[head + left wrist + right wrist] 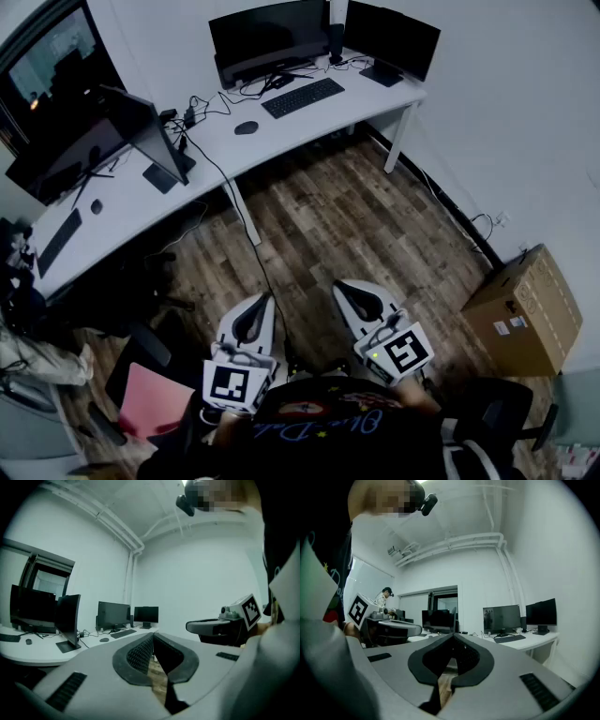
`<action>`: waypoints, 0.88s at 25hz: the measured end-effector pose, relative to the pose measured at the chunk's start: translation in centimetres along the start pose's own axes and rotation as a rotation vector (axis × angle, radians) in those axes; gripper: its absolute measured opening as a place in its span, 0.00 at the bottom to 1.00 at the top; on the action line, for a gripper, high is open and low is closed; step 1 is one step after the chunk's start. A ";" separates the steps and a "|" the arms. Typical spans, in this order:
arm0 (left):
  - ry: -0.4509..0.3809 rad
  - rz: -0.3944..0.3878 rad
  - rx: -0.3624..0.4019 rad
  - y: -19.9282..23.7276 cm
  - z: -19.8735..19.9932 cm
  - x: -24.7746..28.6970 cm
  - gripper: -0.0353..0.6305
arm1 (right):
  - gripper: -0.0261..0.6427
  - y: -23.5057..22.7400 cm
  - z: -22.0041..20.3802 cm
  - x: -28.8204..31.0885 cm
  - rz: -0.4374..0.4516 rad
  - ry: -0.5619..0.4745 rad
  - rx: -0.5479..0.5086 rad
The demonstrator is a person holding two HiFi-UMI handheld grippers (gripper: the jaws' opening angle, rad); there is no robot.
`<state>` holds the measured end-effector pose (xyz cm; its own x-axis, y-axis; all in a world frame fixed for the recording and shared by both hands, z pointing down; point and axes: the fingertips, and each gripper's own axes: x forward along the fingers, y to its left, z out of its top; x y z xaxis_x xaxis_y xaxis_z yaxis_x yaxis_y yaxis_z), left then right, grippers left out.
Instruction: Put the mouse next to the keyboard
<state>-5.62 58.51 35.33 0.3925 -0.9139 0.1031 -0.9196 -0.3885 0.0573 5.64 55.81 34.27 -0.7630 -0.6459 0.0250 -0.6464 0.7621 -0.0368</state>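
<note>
A black mouse (246, 127) lies on the white desk (281, 131) far ahead, left of a black keyboard (302, 97) that sits in front of a wide monitor (270, 37). A gap of bare desk separates the two. My left gripper (265, 300) and right gripper (340, 287) hang side by side over the wooden floor, far from the desk. Both are shut with nothing between the jaws. The left gripper view shows its shut tips (152, 637), with the mouse (104, 640) and keyboard (123, 633) small in the distance. The right gripper (453, 638) faces the keyboard (512, 638).
The desk runs in an L to the left, with more monitors (141, 131), a second keyboard (58, 242) and a second mouse (97, 206). A desk leg (246, 217) stands ahead. A cardboard box (525, 309) is at the right wall, a pink-seated chair (150, 398) at my left.
</note>
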 end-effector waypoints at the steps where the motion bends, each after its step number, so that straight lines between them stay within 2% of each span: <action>1: -0.002 0.001 -0.005 0.1 0.0 -0.1 0.06 | 0.03 0.1 0.0 0.0 0.002 -0.002 0.001; 17: 0.004 0.011 -0.017 0.5 -0.3 0.0 0.06 | 0.04 -0.9 -0.3 0.0 -0.021 -0.004 0.013; 22: 0.012 0.011 0.005 0.4 -0.5 0.3 0.06 | 0.04 -1.4 -0.5 0.0 -0.020 -0.002 0.017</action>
<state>-5.86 58.10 35.86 0.3829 -0.9166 0.1151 -0.9238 -0.3794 0.0516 6.56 54.81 34.81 -0.7498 -0.6612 0.0240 -0.6614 0.7481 -0.0535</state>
